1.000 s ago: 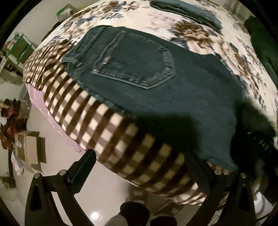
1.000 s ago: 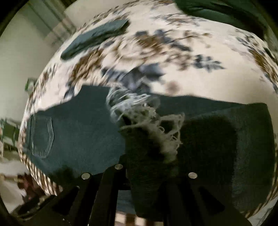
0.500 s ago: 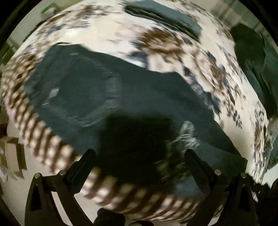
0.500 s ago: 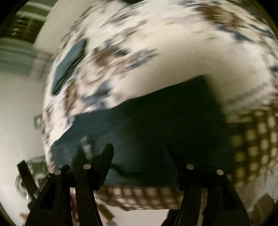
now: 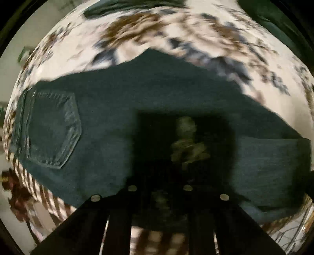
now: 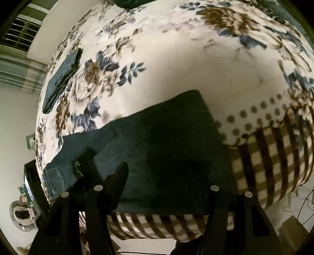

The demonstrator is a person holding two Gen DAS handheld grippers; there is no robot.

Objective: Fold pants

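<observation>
Dark blue jeans [image 5: 121, 109] lie on a floral blanket [image 5: 176, 39], back pocket [image 5: 53, 129] at the left. My left gripper [image 5: 160, 188] is shut on the frayed leg hem [image 5: 186, 141], held over the jeans' middle. In the right wrist view the folded jeans [image 6: 166, 145] lie near the bed's front edge. My right gripper [image 6: 164, 176] is open and empty just above them. The left gripper with the hem [image 6: 82, 166] shows at the left of that view.
Another folded dark garment [image 6: 60, 80] lies far back on the blanket [image 6: 196, 58]. A green garment [image 5: 274, 17] lies at the far right. The blanket's checked border [image 6: 270, 155] hangs over the bed's front edge. Clutter stands on the floor at the left.
My right gripper let go of the frayed hem, opened and pulled back to the right. My left gripper moved in over the jeans and shut on the hem.
</observation>
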